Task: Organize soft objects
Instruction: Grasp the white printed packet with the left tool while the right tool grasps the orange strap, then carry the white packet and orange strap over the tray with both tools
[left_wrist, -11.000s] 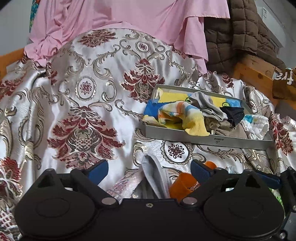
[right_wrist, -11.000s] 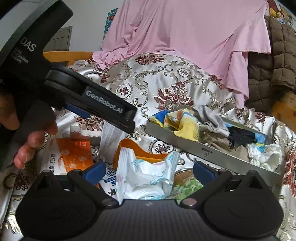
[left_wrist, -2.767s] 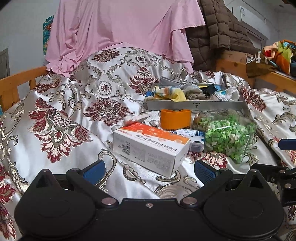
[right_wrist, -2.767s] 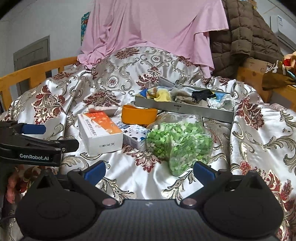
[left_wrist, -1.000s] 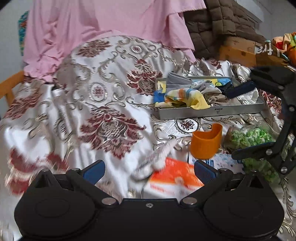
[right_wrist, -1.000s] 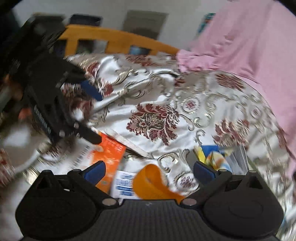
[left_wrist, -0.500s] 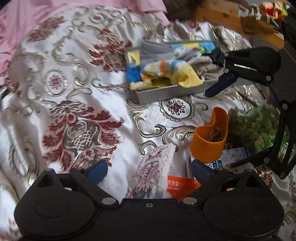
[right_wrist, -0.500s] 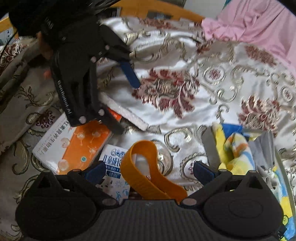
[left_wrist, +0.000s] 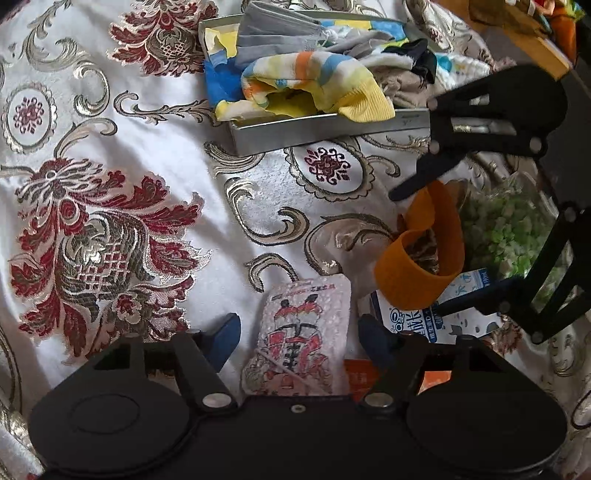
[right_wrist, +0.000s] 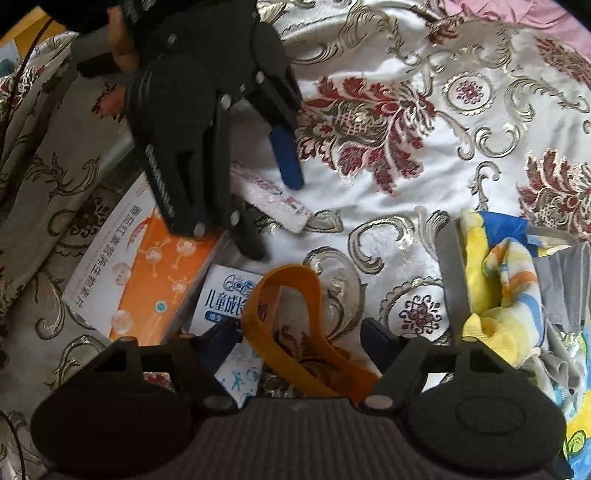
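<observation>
Both grippers point down at the bedspread (left_wrist: 147, 122). The left gripper (left_wrist: 298, 334) has been closing, jaws still apart around the pink patterned packet (left_wrist: 303, 332). The right gripper (right_wrist: 299, 339), also closing, straddles the orange band (right_wrist: 295, 332), no pad visibly pressing. The sock tray (left_wrist: 325, 129) sits at twelve o'clock.

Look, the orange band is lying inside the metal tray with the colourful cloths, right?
Not quite. The orange band is not in the metal tray. It lies on the patterned bedspread outside the tray, partly on a white and blue carton. The colourful cloths really are in the tray. The left wrist view shows the gap between band and tray.
</observation>
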